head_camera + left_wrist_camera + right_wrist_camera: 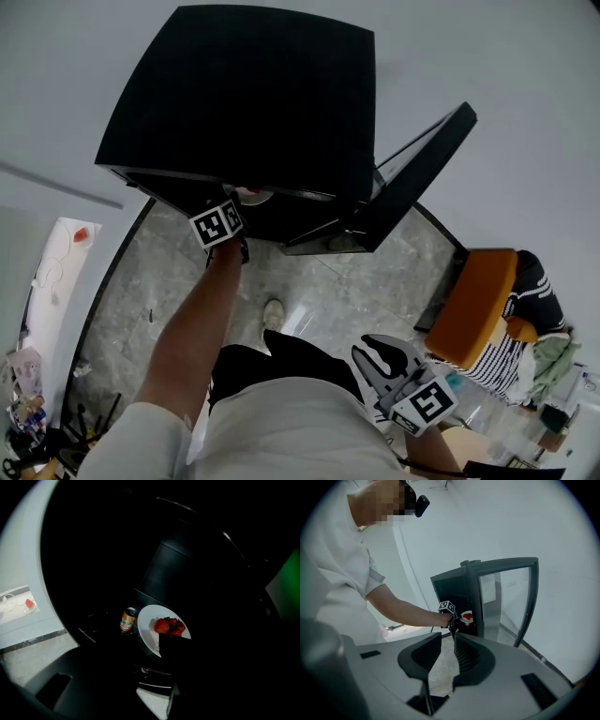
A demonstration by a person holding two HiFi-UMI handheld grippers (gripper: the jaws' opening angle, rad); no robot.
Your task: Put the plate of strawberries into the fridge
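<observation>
Low at the near right, the right hand-held gripper [444,639] hangs beside the person's hip with its two dark jaws only a narrow gap apart and nothing between them; through the gap only the grey stone floor [159,281] shows. Farther off, the person's bare left arm [202,309] stretches forward to the black fridge [244,94], whose glass-paned door [422,169] stands swung open to the right. The left hand-held gripper [457,618] reaches into the fridge opening, its jaws closed on the near edge of the white plate [147,627]. In the left gripper view one jaw shows as a dark block over that edge. The plate is inside the dark fridge compartment, roughly level, with a small heap of red strawberries [169,626] on its far right part. Just left of the plate an orange drink can [128,619] stands upright on the shelf. Whether the plate rests on that shelf cannot be told.
</observation>
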